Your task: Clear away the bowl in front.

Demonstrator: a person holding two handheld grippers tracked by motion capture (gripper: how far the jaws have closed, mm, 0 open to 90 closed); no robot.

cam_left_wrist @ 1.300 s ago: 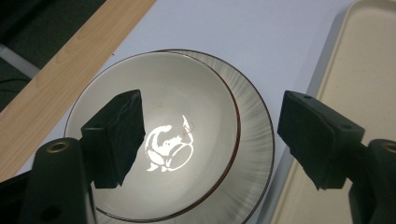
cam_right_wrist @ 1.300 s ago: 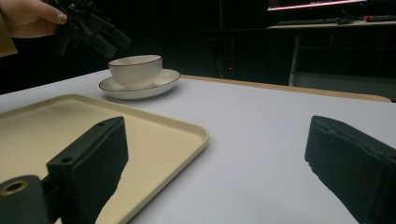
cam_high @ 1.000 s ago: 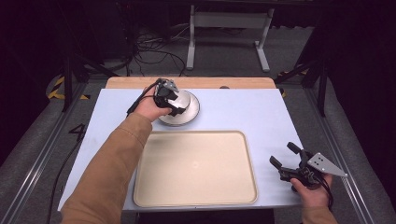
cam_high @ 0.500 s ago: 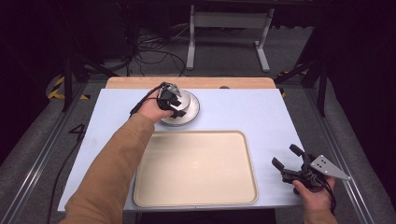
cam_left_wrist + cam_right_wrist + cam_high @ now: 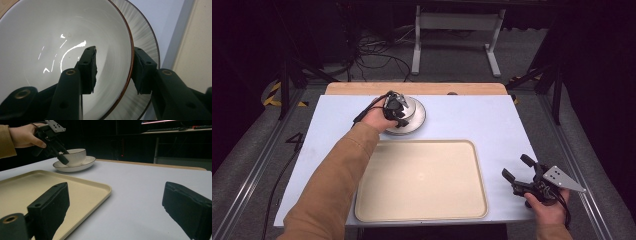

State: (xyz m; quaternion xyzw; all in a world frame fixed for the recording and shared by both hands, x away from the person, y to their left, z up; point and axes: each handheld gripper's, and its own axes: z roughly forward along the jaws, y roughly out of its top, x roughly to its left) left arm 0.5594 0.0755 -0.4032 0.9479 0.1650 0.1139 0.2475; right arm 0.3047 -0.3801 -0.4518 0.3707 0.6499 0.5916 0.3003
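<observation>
A white bowl (image 5: 409, 105) with a thin brown rim stands on a grey-streaked plate (image 5: 418, 123) at the far middle of the table. My left gripper (image 5: 396, 111) is open and straddles the bowl's near rim. One jaw is inside the bowl (image 5: 50, 37) and the other is outside, above the plate (image 5: 147, 42). The rim lies close to the outer jaw, with a gap left to the inner one. My right gripper (image 5: 517, 167) rests open and holds nothing at the front right of the table. Its view shows the bowl (image 5: 76, 155) and the left gripper (image 5: 62, 157) farther off.
A large beige tray (image 5: 422, 180) with nothing on it lies at the front middle, between the two grippers; its corner (image 5: 100, 187) shows near my right gripper's left jaw. A wooden strip (image 5: 417, 88) runs along the far table edge. Cables and a stand sit on the floor beyond.
My left gripper has edged slightly toward the bowl and settled over its rim. The right gripper has barely shifted.
</observation>
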